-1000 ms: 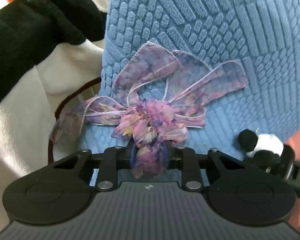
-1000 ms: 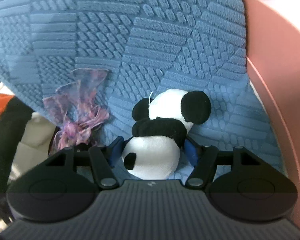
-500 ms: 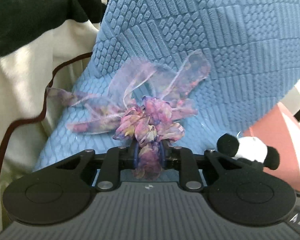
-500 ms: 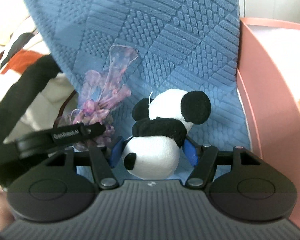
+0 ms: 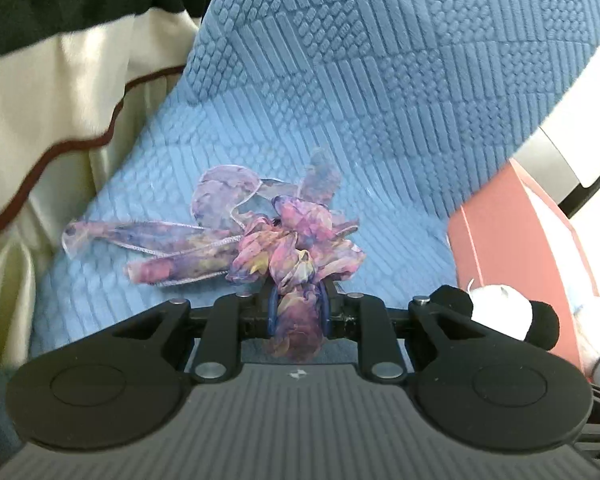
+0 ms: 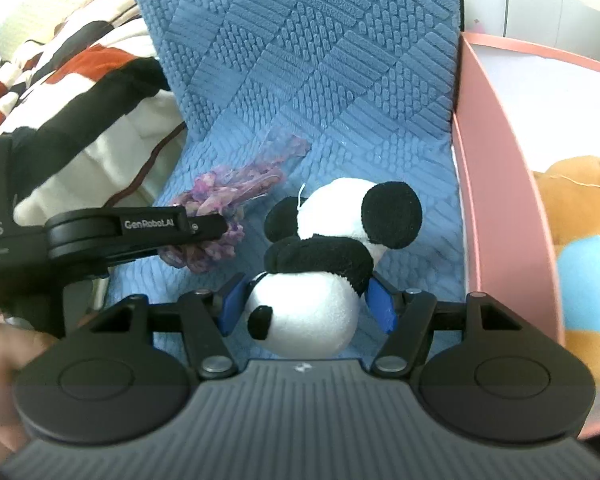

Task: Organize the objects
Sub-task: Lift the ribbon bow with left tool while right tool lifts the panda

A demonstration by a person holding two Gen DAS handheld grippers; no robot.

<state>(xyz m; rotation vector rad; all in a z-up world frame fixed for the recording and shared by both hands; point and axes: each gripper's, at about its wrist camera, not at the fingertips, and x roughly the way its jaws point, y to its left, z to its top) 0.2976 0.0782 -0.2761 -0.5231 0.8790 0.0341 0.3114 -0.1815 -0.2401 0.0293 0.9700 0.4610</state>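
Observation:
My left gripper (image 5: 299, 307) is shut on a purple ribbon bow (image 5: 284, 248), whose loops and tails hang out in front of the fingers over a blue textured mat (image 5: 380, 80). My right gripper (image 6: 306, 306) is shut on a small plush panda (image 6: 320, 276), its blue pads pressing the white body from both sides. In the right wrist view the left gripper (image 6: 204, 226) reaches in from the left with the bow (image 6: 236, 188). The panda (image 5: 500, 312) also shows at the right edge of the left wrist view.
A pink box (image 6: 496, 184) stands to the right of the mat, with an orange and light blue plush toy (image 6: 580, 240) inside. A cream, black and orange striped blanket (image 6: 80, 80) lies to the left. A person's hand (image 6: 4, 360) shows at lower left.
Both grippers have carried the bow and the panda to the right across the blue mat; the pink box has come closer and its contents now show. The grips have not changed.

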